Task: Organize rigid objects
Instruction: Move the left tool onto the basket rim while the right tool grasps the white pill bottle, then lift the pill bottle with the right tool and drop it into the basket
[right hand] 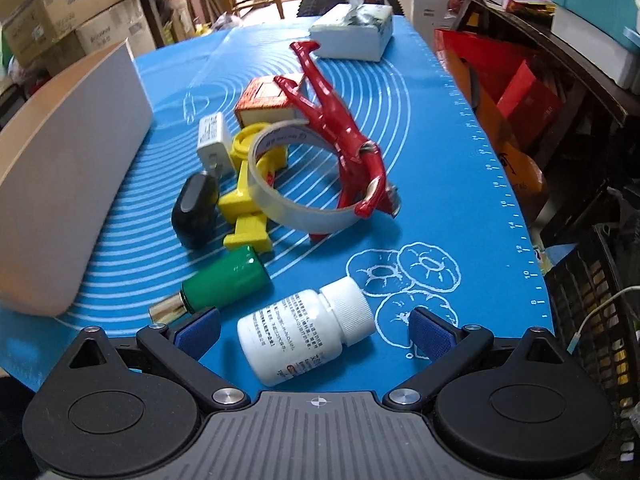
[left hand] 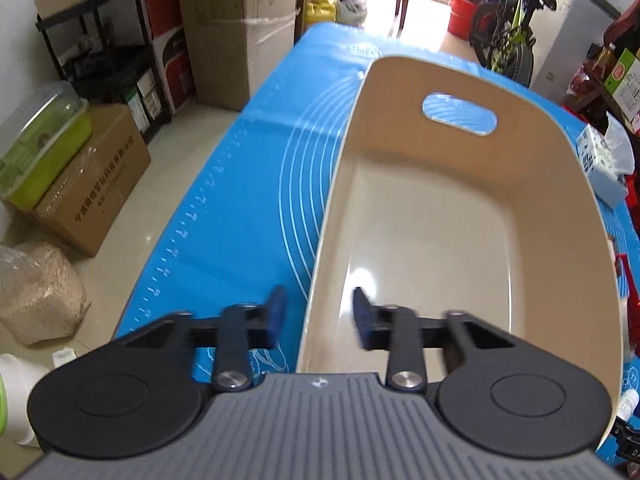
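An empty beige bin (left hand: 440, 216) with a handle slot stands on the blue mat (left hand: 240, 184). My left gripper (left hand: 318, 312) is open, its fingers straddling the bin's near left wall. In the right wrist view the bin (right hand: 68, 184) is at the left. A white pill bottle (right hand: 308, 336) lies on its side between the fingers of my open right gripper (right hand: 316, 330), untouched. Beyond it lie a green cylinder (right hand: 224, 280), a black oval object (right hand: 194, 208), a yellow plastic piece (right hand: 248, 200), a tape roll (right hand: 296, 176), a red figure (right hand: 340, 120), a white charger (right hand: 214, 142) and a small red-and-white box (right hand: 266, 102).
A tissue pack (right hand: 356, 32) sits at the mat's far end. Cardboard boxes (left hand: 96, 184) and a black rack (left hand: 108, 40) stand on the floor to the left of the table. Red bags (right hand: 504, 92) and a black crate (right hand: 592, 312) are to the right.
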The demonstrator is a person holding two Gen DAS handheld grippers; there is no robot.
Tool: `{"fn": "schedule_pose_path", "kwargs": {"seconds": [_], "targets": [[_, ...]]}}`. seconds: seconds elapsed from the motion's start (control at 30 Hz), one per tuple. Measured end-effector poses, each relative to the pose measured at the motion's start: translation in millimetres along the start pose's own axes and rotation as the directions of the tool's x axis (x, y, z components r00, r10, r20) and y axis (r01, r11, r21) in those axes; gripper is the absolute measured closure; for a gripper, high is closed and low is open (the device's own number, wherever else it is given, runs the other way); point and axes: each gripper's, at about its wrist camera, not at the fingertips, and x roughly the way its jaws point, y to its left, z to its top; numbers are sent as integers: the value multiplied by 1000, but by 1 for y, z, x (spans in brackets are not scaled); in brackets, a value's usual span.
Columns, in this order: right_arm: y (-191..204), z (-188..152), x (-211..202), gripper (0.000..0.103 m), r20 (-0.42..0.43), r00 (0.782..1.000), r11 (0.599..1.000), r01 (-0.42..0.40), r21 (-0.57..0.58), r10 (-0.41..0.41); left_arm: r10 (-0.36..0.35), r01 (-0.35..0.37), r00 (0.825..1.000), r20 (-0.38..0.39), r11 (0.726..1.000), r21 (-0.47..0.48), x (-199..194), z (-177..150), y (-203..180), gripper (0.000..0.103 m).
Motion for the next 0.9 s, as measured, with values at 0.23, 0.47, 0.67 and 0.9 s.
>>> {"fn": "schedule_pose_path", "kwargs": {"seconds": [0.23, 0.47, 0.67, 0.9], "targets": [[13, -1, 4, 13, -3, 999, 994, 32, -102, -32, 11, -11, 1000, -6, 1000, 17, 0, 2, 0, 93], [16, 3, 4, 25, 9, 999, 988, 48, -144, -47, 4, -4, 1000, -14, 1000, 1, 2, 5, 4, 96], [20, 3, -1, 34, 3, 999, 987, 39, -157, -39, -2, 2, 1000, -15, 1000, 1, 2, 4, 5, 96], [28, 13, -23, 34, 69, 996, 989, 72, -126, -63, -4, 4, 1000, -10, 1000, 6, 2, 3, 5, 96]]}}
